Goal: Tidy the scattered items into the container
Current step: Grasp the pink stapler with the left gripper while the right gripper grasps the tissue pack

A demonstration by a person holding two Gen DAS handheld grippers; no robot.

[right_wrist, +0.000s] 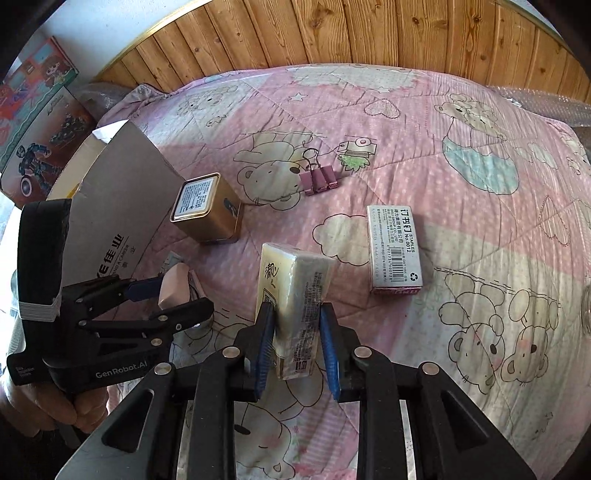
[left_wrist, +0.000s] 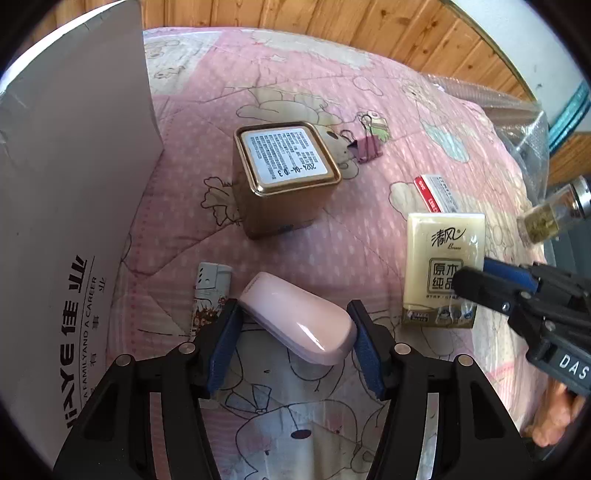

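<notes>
My left gripper [left_wrist: 295, 341] is shut on a glossy pink case [left_wrist: 297, 317]; its blue pads press both sides, just above the quilt. The case also shows in the right wrist view [right_wrist: 173, 286]. My right gripper [right_wrist: 297, 343] is shut on a cream tissue pack [right_wrist: 295, 291], held on edge; it also shows in the left wrist view [left_wrist: 441, 266]. The cardboard box [left_wrist: 66, 206] stands at the left, its flap up. A gold tin [left_wrist: 284, 177], a pink binder clip [left_wrist: 364, 146], a staples box [right_wrist: 395, 249] and a small printed tube [left_wrist: 208, 291] lie on the quilt.
All lies on a pink cartoon quilt [right_wrist: 480, 221] over a bed with a wooden headboard [right_wrist: 332, 33]. A glass jar [left_wrist: 554, 212] sits at the right edge beside bubble wrap [left_wrist: 524, 122]. Toy boxes [right_wrist: 40, 114] stand behind the cardboard box.
</notes>
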